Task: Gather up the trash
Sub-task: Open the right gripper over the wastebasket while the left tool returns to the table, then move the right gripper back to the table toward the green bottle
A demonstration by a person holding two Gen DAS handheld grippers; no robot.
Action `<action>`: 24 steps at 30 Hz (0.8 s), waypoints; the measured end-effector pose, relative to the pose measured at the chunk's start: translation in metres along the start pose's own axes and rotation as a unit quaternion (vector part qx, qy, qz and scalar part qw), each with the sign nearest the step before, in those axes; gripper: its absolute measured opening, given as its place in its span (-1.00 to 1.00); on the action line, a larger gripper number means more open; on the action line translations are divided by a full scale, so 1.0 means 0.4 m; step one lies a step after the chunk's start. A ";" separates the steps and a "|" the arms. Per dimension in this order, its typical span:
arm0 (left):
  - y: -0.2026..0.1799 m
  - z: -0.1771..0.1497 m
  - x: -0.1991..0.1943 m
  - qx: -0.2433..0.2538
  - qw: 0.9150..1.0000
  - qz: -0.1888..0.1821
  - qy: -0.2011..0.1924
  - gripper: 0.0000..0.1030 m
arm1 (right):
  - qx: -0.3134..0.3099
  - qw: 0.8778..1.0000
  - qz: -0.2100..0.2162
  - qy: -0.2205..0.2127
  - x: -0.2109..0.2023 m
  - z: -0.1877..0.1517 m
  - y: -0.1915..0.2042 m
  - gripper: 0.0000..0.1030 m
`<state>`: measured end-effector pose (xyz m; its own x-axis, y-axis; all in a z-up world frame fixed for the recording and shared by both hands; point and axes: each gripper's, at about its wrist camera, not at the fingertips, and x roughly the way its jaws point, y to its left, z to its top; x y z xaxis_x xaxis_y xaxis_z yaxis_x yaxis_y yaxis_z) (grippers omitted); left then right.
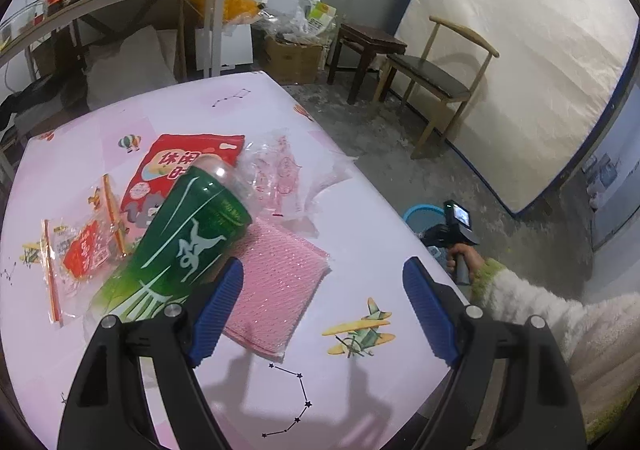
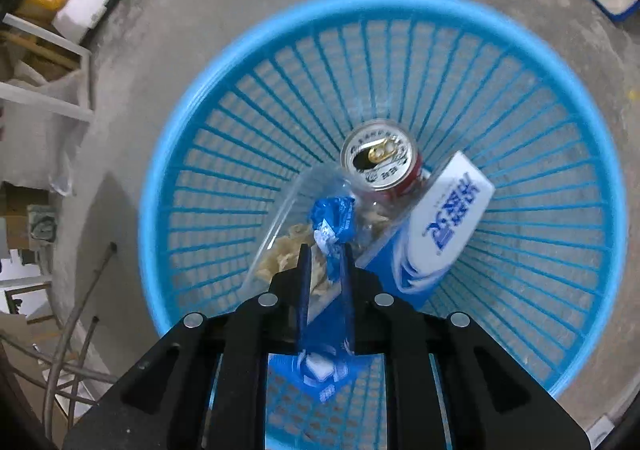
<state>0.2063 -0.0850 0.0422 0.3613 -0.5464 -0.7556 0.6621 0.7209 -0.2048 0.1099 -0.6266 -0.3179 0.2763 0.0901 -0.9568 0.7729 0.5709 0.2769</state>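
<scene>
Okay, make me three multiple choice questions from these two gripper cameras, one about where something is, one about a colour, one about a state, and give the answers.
1. Where is the drink can?
A. in the blue basket
B. on the table
C. on the chair

2. What colour is the bottle on the table?
A. yellow
B. green
C. black

3. What is the right gripper doing?
A. open, holding nothing
B. shut on a can
C. shut on a blue wrapper

Answers: 1 A, the can lies inside the basket. 2 B, its label is green. 3 C, the wrapper sits pinched above the basket.

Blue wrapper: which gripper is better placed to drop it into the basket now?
Right. The right gripper is shut on the blue wrapper, directly above the blue basket. The left gripper is open over the table.
</scene>
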 end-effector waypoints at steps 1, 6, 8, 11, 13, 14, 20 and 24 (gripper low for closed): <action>0.003 -0.003 -0.004 -0.003 1.000 0.000 -0.003 0.55 | -0.006 1.000 0.011 -0.010 -0.039 -0.015 -0.005 -0.60; 0.024 -0.035 -0.043 -0.022 1.000 0.005 -0.022 0.55 | -0.031 0.996 0.061 -0.065 -0.238 -0.118 -0.005 -0.01; 0.036 -0.055 -0.070 -0.030 0.999 0.009 -0.036 0.55 | -0.039 0.991 0.091 -0.091 -0.343 -0.172 0.006 0.17; 0.051 -0.080 -0.098 -0.041 0.998 0.014 -0.051 0.55 | -0.056 0.984 0.127 -0.114 -0.451 -0.217 0.063 0.28; 0.063 -0.098 -0.119 -0.047 0.997 0.021 -0.061 0.55 | -0.080 0.975 0.156 -0.134 -0.538 -0.249 0.115 0.35; 0.067 -0.108 -0.129 -0.049 0.996 0.025 -0.066 0.55 | -0.090 0.972 0.167 -0.141 -0.567 -0.259 0.144 0.41; 0.106 -0.159 -0.184 -0.078 0.993 0.017 -0.086 0.57 | -0.172 0.940 0.248 -0.157 -0.692 -0.354 0.324 0.81; 0.130 -0.189 -0.217 -0.099 0.990 0.008 -0.096 0.60 | -0.219 0.929 0.261 -0.147 -0.690 -0.466 0.461 0.82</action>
<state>0.1596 0.0322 0.0503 0.5014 -0.5924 -0.6307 0.5202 0.7888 -0.3273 0.0696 -0.3940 -0.0192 0.7421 0.2573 -0.6189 0.2017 0.7948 0.5724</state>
